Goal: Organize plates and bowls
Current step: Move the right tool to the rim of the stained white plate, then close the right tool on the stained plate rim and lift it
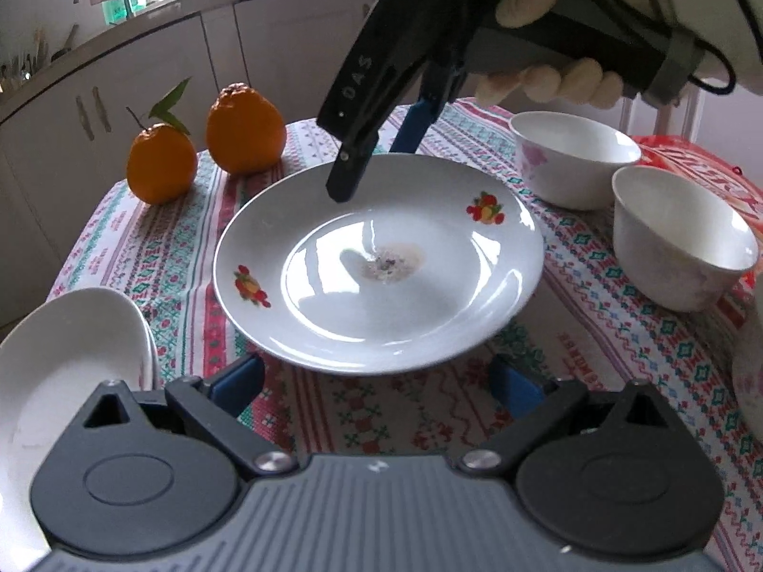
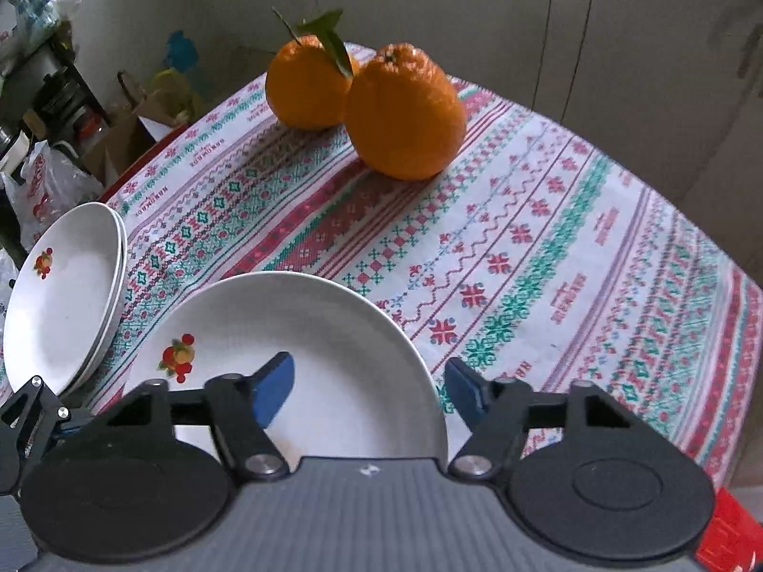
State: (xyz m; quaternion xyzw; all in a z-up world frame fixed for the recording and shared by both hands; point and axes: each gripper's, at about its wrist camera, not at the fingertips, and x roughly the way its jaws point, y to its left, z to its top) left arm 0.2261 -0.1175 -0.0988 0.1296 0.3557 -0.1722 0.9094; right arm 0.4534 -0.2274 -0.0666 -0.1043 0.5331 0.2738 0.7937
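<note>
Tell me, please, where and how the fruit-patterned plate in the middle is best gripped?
Grip the plate by its sloping rim on the side opposite the left gripper, coming steeply from above, one finger inside, one outside. It is shallow and too wide to span; the open right gripper straddles that edge.

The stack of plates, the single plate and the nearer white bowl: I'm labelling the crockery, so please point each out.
stack of plates [image 2: 62, 295], right wrist view, on the top plate's bare middle.
single plate [image 1: 381, 314], left wrist view, on its inner well.
nearer white bowl [image 1: 667, 257], left wrist view, on its outer wall.
</note>
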